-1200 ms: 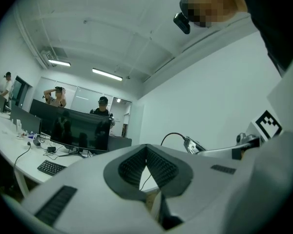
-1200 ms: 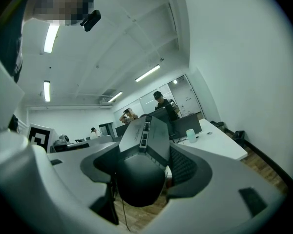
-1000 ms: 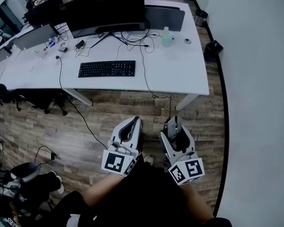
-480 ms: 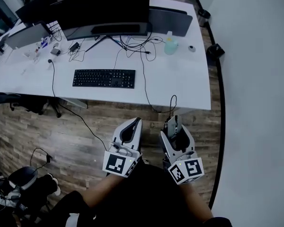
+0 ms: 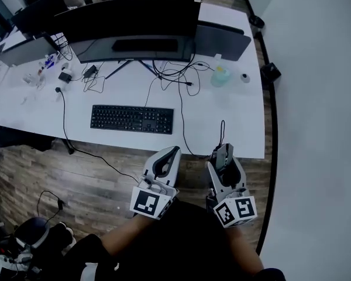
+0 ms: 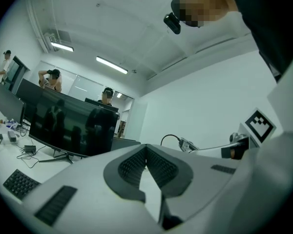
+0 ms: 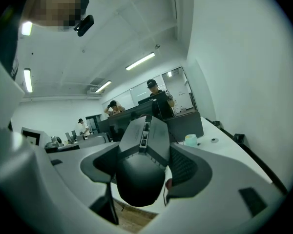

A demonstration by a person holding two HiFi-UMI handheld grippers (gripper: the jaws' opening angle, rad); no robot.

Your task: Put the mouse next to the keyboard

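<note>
White desk over a wood-plank floor; keyboard lies near the front edge, below a wide dark monitor. Right gripper held at the desk's near edge, right of the keyboard, jaws clamped on the black mouse; its cable loops up over the desk. Mouse is not on the desk, well apart from the keyboard. Left gripper alongside, jaw tips pressed together, nothing between.

Your two grippers sit low and side by side in front of your body, both pointing forward.
Your left gripper has its jaw tips pressed together with nothing between them; your right gripper is clamped on the mouse.
</note>
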